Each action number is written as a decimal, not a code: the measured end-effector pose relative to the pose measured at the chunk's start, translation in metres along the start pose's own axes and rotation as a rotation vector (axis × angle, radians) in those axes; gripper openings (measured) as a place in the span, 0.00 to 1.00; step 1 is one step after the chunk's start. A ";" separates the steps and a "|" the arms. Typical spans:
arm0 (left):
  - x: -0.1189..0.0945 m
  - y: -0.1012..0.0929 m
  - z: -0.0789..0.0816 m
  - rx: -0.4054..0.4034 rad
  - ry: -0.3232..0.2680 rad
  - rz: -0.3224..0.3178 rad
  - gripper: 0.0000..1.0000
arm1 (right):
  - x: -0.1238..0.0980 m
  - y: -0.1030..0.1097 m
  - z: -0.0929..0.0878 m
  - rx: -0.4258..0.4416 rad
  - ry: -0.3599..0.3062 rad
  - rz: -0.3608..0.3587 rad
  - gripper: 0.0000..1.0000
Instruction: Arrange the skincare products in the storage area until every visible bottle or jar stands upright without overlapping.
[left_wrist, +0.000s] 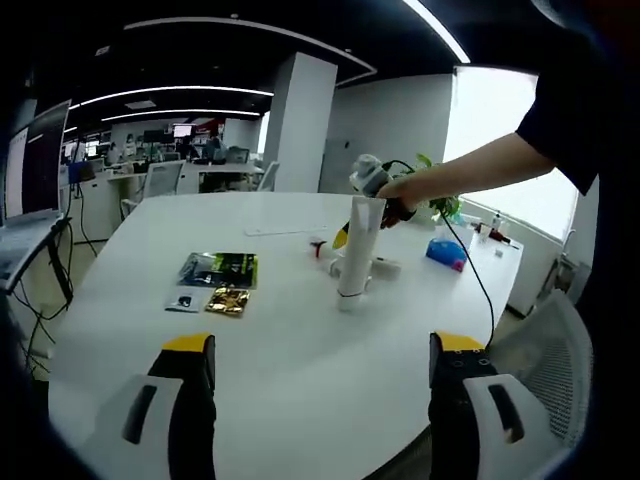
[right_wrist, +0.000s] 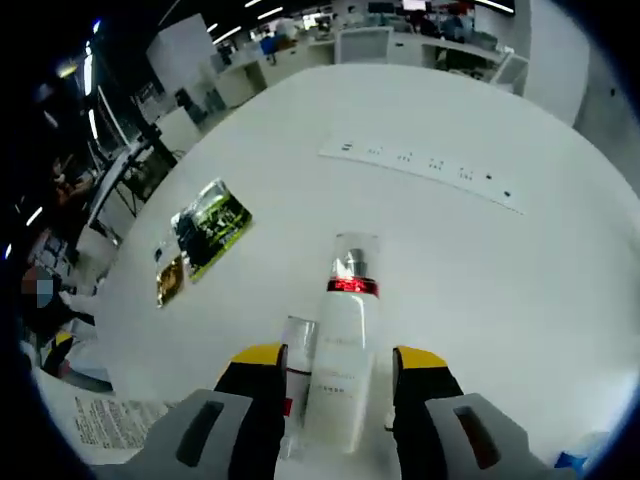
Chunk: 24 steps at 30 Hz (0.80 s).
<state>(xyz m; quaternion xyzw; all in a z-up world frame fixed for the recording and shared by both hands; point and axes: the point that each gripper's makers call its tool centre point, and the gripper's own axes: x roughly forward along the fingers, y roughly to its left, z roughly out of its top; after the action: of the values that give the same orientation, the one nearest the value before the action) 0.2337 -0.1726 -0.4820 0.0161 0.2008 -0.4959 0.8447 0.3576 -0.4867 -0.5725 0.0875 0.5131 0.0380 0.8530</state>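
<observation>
Right gripper view | right claw (right_wrist: 335, 365) astride smooth white cylindrical bottle (right_wrist: 340, 365)

Right gripper (right_wrist: 335, 375): its yellow-tipped jaws rise from the bottom edge, one on each side of the tube, close against it; contact cannot be told for sure.
Tube (right_wrist: 340, 370): white, tall, between the jaws, with a red band and a clear cap (right_wrist: 353, 255) at its far end.
Bottle (right_wrist: 297, 352): small, white, with a red mark, just left of the tube beside the left jaw.
Desk (right_wrist: 480, 270): white, rounded, bearing everything here.
Packets: a green one (right_wrist: 211, 225) and a small gold one (right_wrist: 169, 280) lie flat, well left of the tube.
Strip (right_wrist: 425, 170): a long white strip lies flat beyond the tube.
Paper (right_wrist: 115, 425): a printed sheet at lower left.
</observation>
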 end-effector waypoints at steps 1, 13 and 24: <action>0.000 0.000 0.000 -0.002 0.000 0.001 0.80 | 0.000 0.001 0.000 0.002 0.002 -0.002 0.43; -0.001 0.003 0.000 -0.009 -0.005 0.006 0.80 | 0.021 -0.008 0.015 0.039 0.036 -0.015 0.41; -0.001 0.006 0.000 -0.017 -0.005 0.014 0.80 | 0.036 -0.018 0.024 -0.012 0.160 -0.084 0.38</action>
<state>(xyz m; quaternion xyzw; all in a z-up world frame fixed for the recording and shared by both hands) 0.2380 -0.1690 -0.4828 0.0092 0.2029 -0.4885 0.8486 0.3949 -0.5017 -0.5965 0.0575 0.5827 0.0123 0.8106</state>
